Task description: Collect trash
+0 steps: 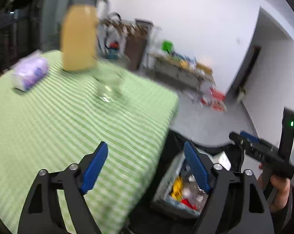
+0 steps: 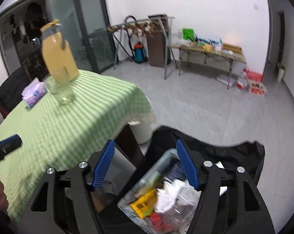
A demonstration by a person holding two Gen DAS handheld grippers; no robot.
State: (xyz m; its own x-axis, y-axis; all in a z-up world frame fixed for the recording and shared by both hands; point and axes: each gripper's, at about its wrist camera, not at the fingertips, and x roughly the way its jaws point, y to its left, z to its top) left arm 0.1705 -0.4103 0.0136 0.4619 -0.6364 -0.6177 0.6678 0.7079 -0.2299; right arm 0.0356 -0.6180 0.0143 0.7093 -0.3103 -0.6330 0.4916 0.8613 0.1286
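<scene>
Left gripper [image 1: 146, 167] and right gripper [image 2: 146, 165], jaws wide, empty, above trash bin [image 2: 162, 191]; table [image 1: 49, 126] ahead-left: approach remaining litter slowly, avoiding glass [image 1: 109, 85].

A tall yellow jug [image 2: 57, 54] stands on the green-checked bench [image 2: 55, 128], with a clear glass [image 2: 62, 92] just in front and a purple tissue pack [image 2: 33, 94] beside it. Across the grey floor [image 2: 195, 109], a cluttered side table [image 2: 207, 52] stands against the white wall.

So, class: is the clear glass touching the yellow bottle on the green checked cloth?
Cannot tell. In the right wrist view the glass overlaps the bottle's base; the left wrist view is too blurred to show a gap.
</scene>
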